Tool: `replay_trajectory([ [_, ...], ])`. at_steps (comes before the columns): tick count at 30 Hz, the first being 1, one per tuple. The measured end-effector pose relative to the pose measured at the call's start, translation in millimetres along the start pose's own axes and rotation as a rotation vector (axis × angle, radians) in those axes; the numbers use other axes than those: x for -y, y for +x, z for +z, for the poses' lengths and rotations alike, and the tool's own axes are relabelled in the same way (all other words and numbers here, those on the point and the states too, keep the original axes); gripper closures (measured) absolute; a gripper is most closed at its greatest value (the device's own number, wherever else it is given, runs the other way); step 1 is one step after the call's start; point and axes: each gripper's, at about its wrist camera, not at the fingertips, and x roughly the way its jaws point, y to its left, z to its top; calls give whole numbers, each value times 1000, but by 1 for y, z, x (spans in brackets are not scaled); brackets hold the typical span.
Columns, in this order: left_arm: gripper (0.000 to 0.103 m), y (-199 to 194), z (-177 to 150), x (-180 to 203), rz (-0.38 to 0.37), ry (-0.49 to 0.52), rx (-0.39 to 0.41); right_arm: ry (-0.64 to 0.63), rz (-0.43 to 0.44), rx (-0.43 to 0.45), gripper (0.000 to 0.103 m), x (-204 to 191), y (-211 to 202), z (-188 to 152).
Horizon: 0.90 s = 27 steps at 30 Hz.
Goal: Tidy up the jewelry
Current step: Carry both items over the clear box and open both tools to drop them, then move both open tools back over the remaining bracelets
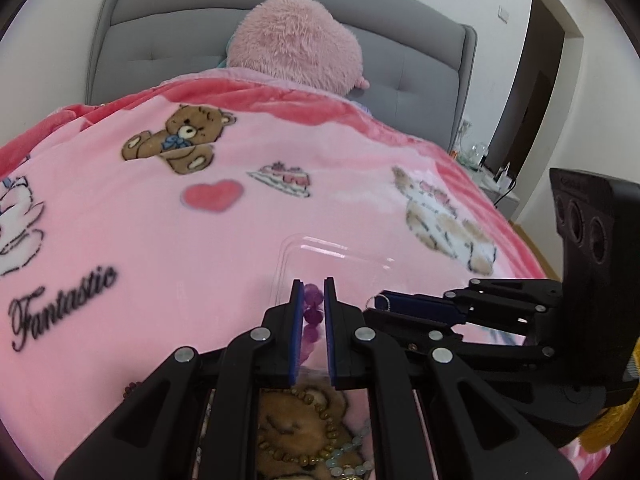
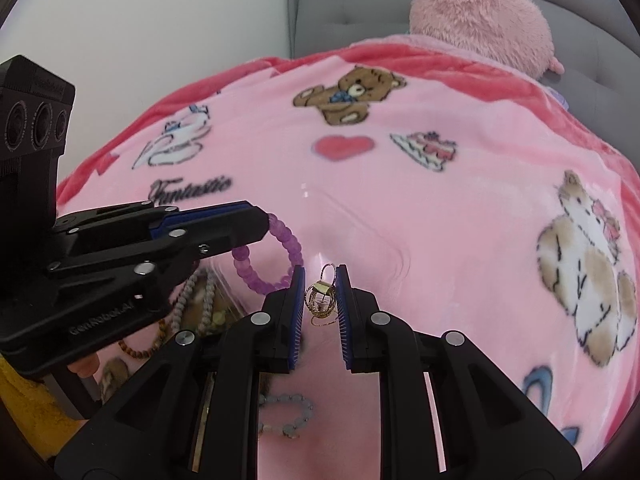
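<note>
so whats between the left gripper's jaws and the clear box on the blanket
Only the purple bead bracelet it grips, hanging just before the clear box; the left wrist view shows it.

Purple bead bracelet [image 2: 267, 254]; gold rings [image 2: 321, 298]; pink cartoon-print blanket [image 1: 280, 220].

Both grippers' fingers [image 1: 297, 320] closed, tilted downward

Under my claws: a bed covered by a pink blanket [image 1: 168, 216] printed with bears, a heart, cake. Clear plastic box [image 1: 332, 256] sits on the blanket, below the printed heart. Fluffy pink pillow [image 1: 296, 40] beyond the box, against the grey headboard [image 1: 168, 20]. Loose bead strands [image 1: 316, 432] nearer me than the box (brown, pale ones).
</note>
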Motion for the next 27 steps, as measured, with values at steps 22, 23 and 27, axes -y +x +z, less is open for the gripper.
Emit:
replay_trajectory([
  [22,80,-49,-7,-34,66,-54,44,15,91,146,81,-10,-56,-6],
  [23,77,-54,-10,-37,74,-58,45,9,99,147,81,-12,-58,-9],
  [27,75,-64,-21,-43,114,-39,29,-24,109,107,77,-20,-61,-25],
])
